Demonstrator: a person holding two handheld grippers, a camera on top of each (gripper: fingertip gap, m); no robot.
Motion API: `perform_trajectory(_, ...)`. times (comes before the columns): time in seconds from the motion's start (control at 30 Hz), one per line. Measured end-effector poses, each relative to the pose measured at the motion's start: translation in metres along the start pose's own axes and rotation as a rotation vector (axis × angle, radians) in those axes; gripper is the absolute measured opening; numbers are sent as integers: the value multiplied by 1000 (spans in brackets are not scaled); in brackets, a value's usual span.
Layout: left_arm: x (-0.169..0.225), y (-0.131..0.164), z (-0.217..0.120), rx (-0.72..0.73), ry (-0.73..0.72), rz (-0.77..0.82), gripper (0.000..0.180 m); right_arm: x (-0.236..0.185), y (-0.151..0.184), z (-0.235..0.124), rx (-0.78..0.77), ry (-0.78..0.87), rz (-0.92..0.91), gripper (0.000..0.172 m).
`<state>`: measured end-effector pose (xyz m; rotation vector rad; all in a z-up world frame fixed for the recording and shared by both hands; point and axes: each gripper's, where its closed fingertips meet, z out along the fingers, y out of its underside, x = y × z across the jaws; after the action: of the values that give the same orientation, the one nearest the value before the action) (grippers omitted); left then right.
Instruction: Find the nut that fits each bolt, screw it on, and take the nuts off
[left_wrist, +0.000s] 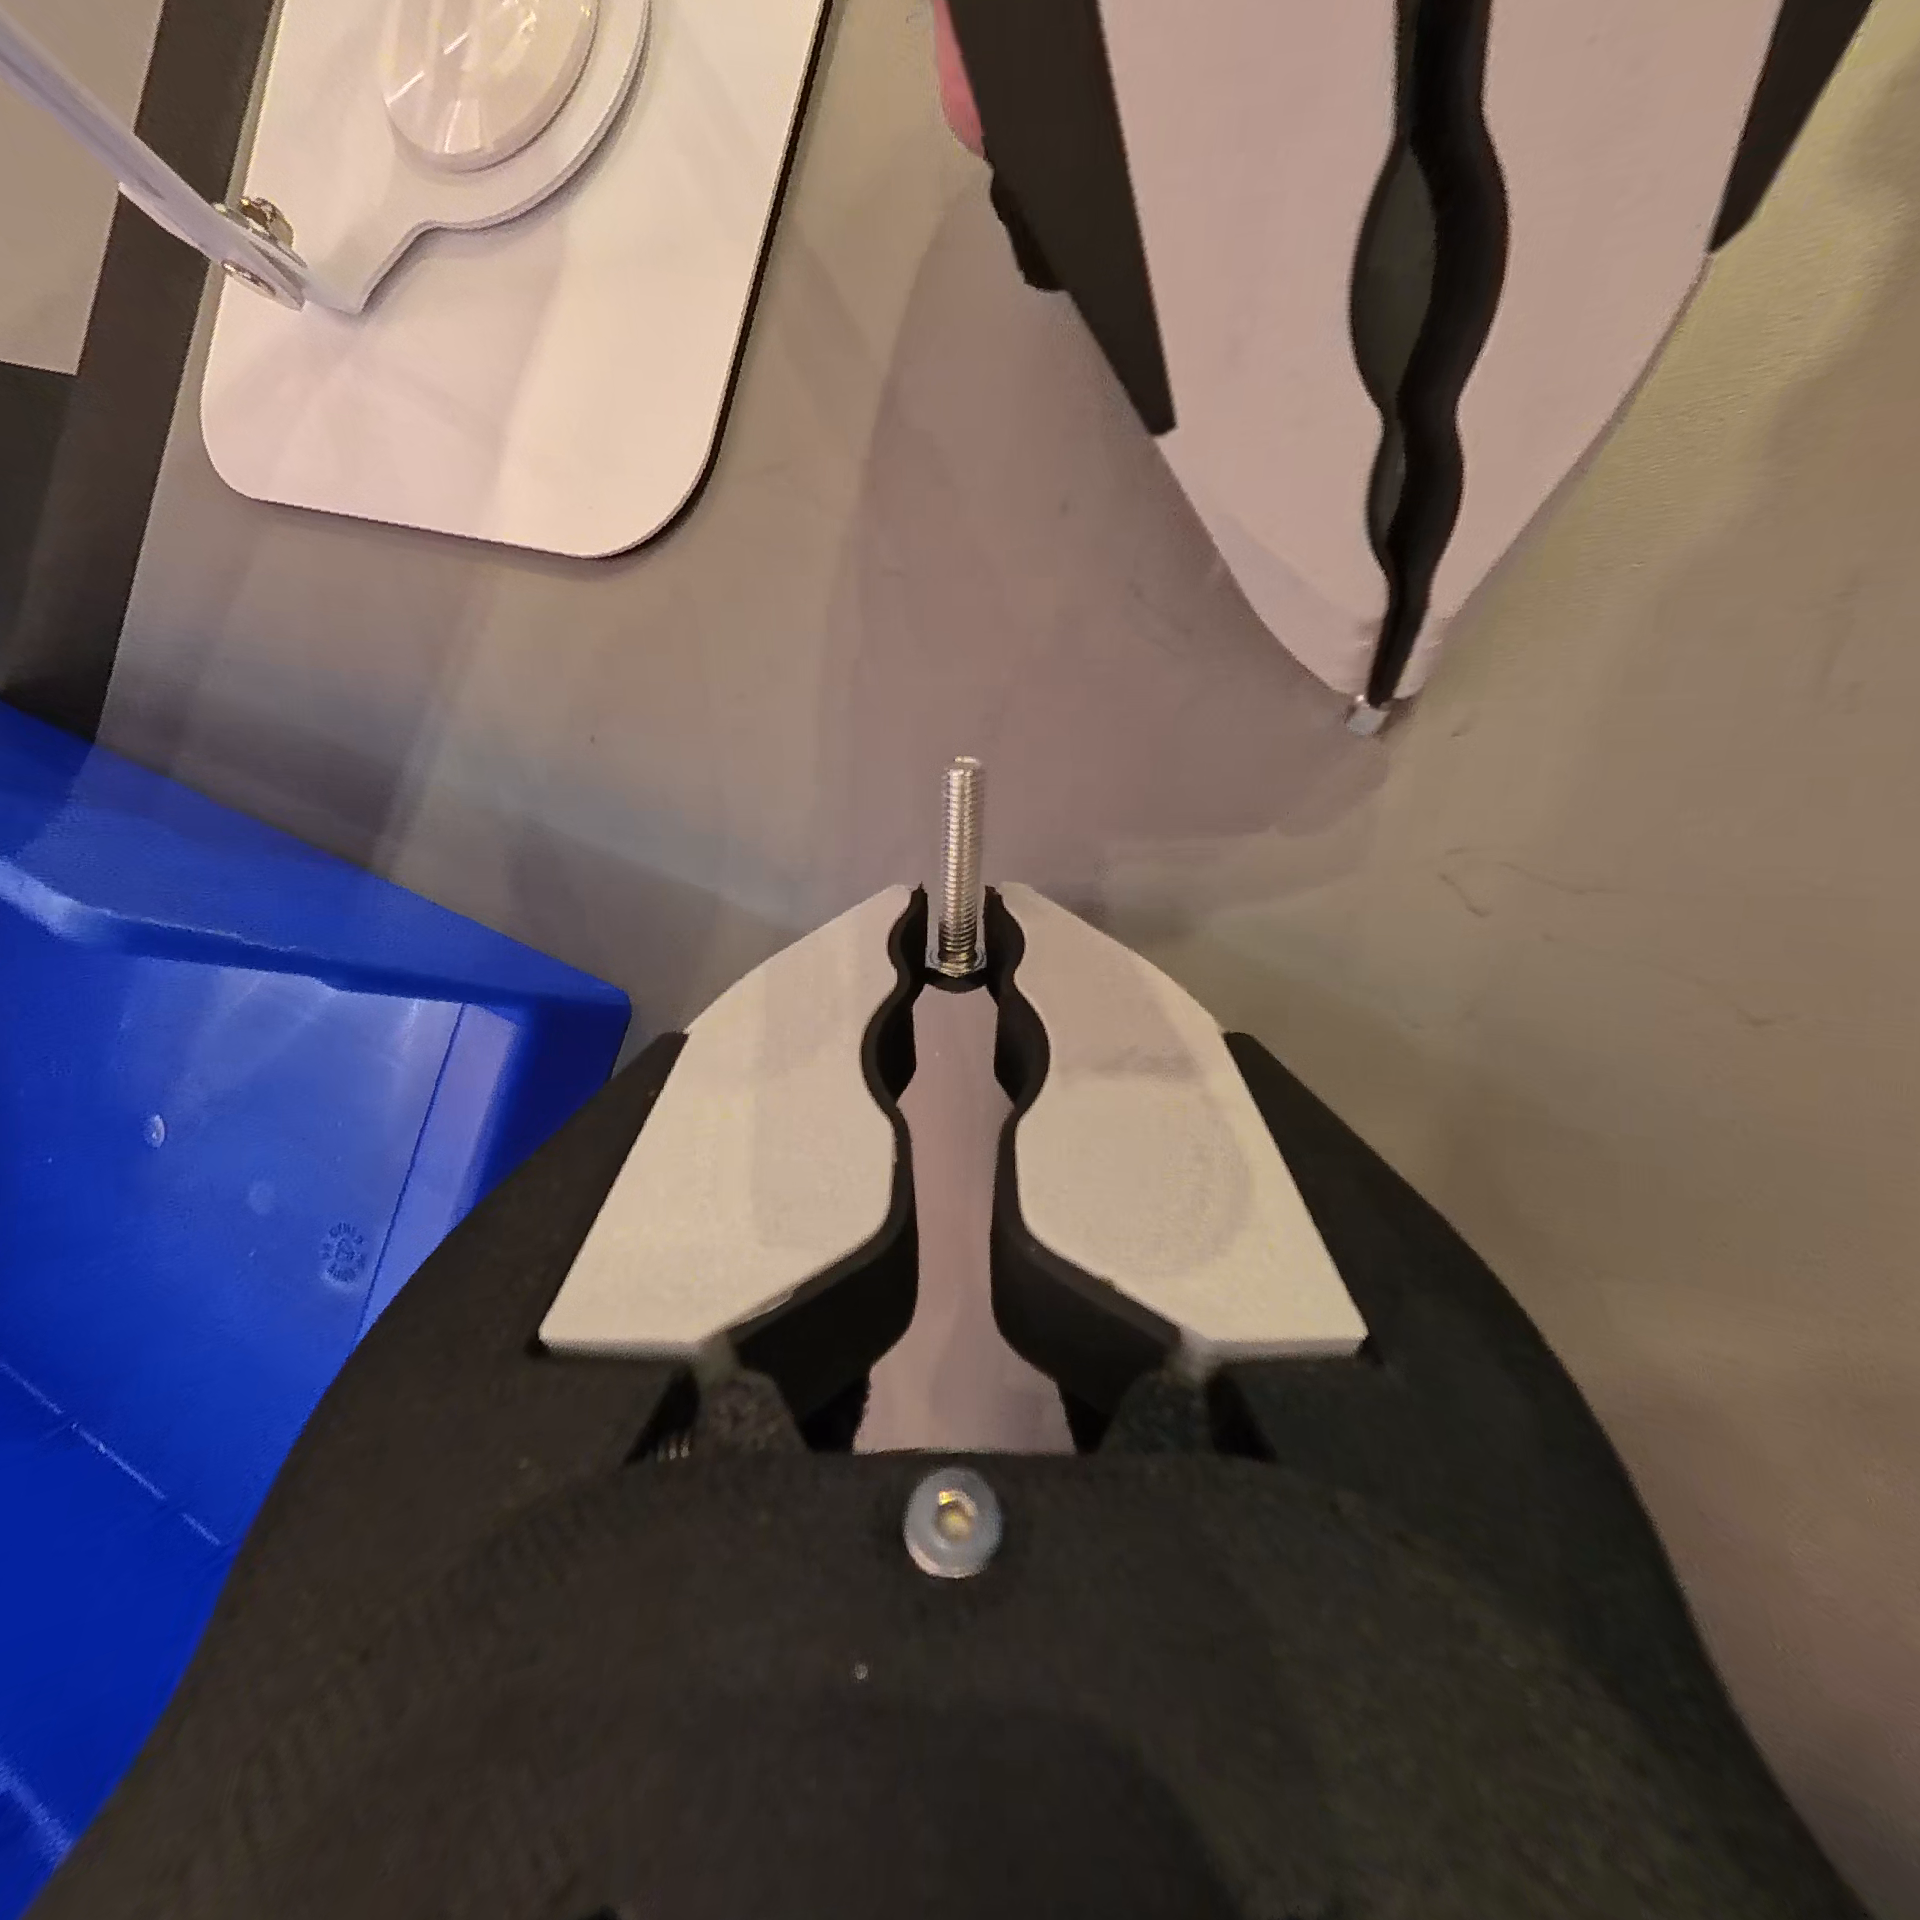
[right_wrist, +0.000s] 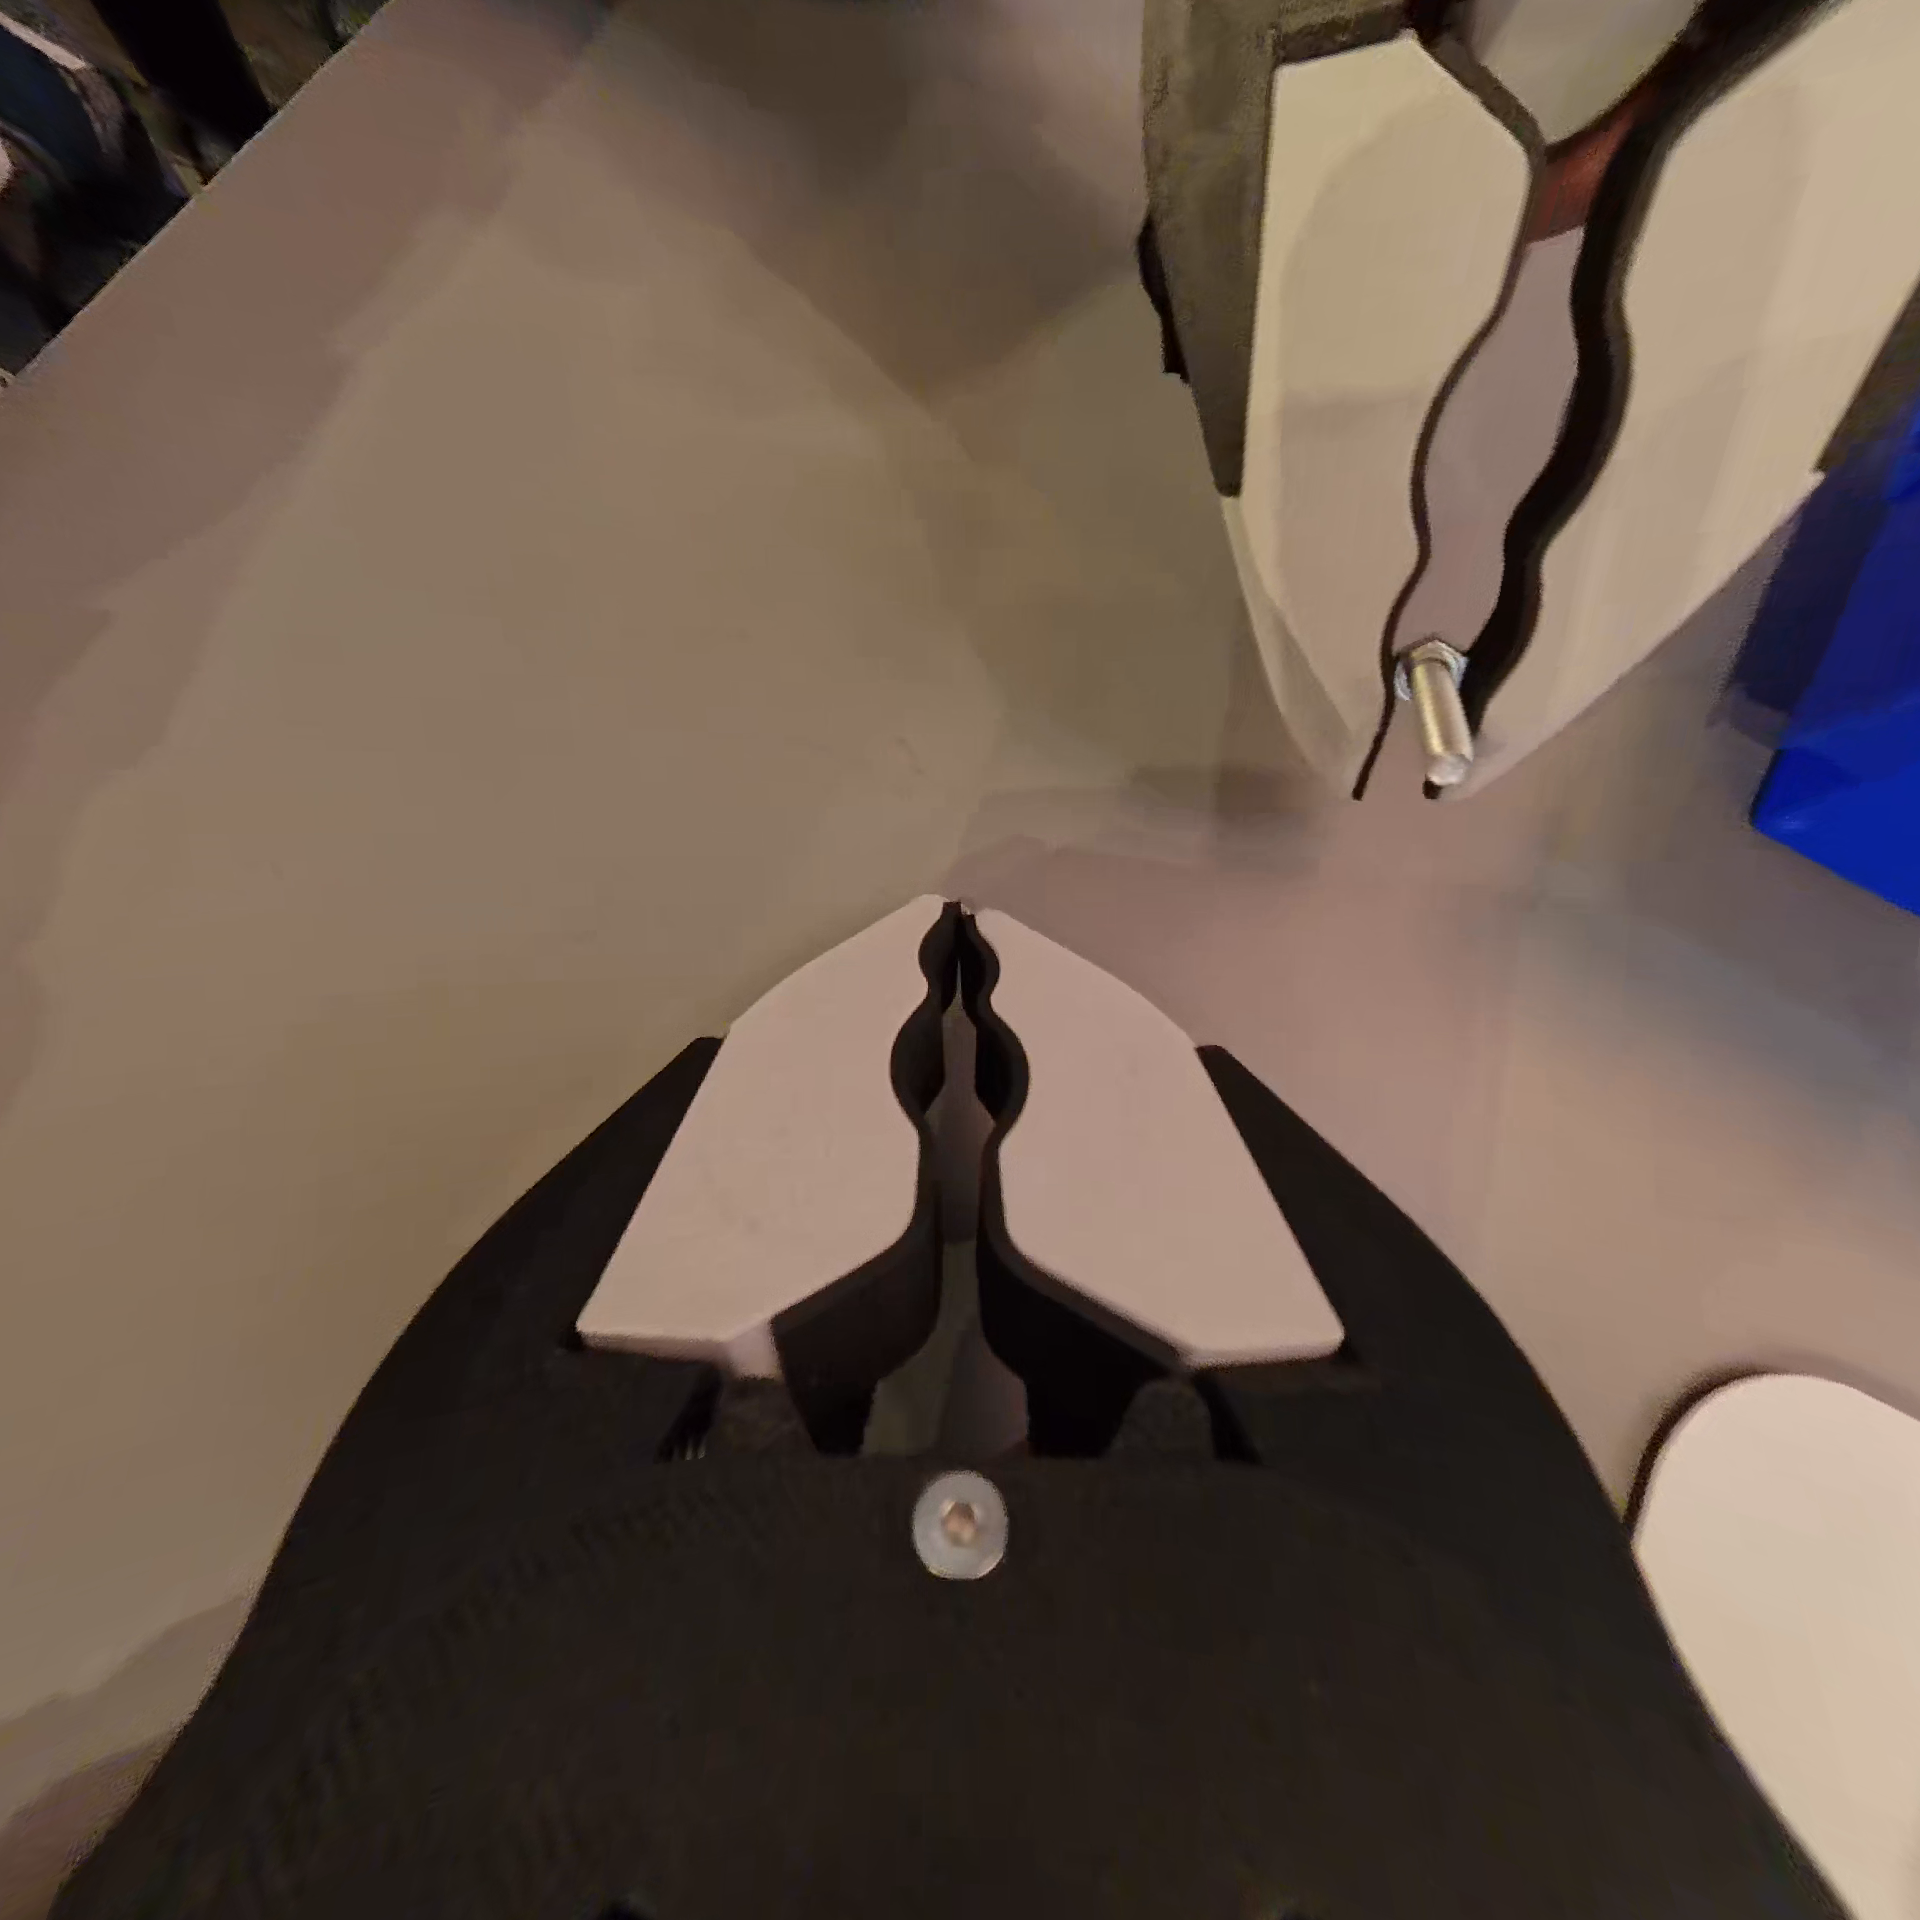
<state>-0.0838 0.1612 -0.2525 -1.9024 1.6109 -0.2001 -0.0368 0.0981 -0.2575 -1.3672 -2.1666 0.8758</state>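
Note:
My left gripper (left_wrist: 958, 904) is shut on a silver bolt (left_wrist: 961, 852), gripped near its head, with the threaded shaft pointing forward past the fingertips. The right wrist view shows the same bolt (right_wrist: 1436, 717) in the left gripper (right_wrist: 1397, 779) at the upper right. My right gripper (right_wrist: 958, 914) is shut, with a tiny metal glint at its very tips. In the left wrist view the right gripper (left_wrist: 1387, 691) pinches a small silver nut (left_wrist: 1366, 717) at its tips, ahead and to the right of the bolt's end, apart from it.
A blue plastic bin (left_wrist: 208, 1091) stands at the left, also in the right wrist view (right_wrist: 1849, 675) at the far right. A white rounded board (left_wrist: 499, 332) with a metal strip (left_wrist: 156, 197) lies at the back left. The grey table (left_wrist: 1558, 935) lies beneath. There is about 8 centimetres between the tips of the two grippers.

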Motion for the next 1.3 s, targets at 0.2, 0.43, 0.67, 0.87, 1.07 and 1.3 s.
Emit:
perform_trajectory(0.2,0,0,0,-1,-1,1,10,-7,1,7,-27,-17,-23,0)
perform_trajectory(0.43,-1,0,-1,5,-3,-2,10,-4,-7,-4,42,-26,0,9)
perform_trajectory(0.67,0,0,-1,1,6,2,10,-1,6,5,-30,-10,-3,20)
perform_trajectory(0.87,0,0,-1,0,5,4,10,0,7,8,-38,-9,1,11)
perform_trajectory(1.07,0,-1,-1,1,5,5,10,0,6,9,-44,-2,3,10)
perform_trajectory(1.3,2,-5,-4,31,17,-3,10,14,-14,-13,82,71,2,10)
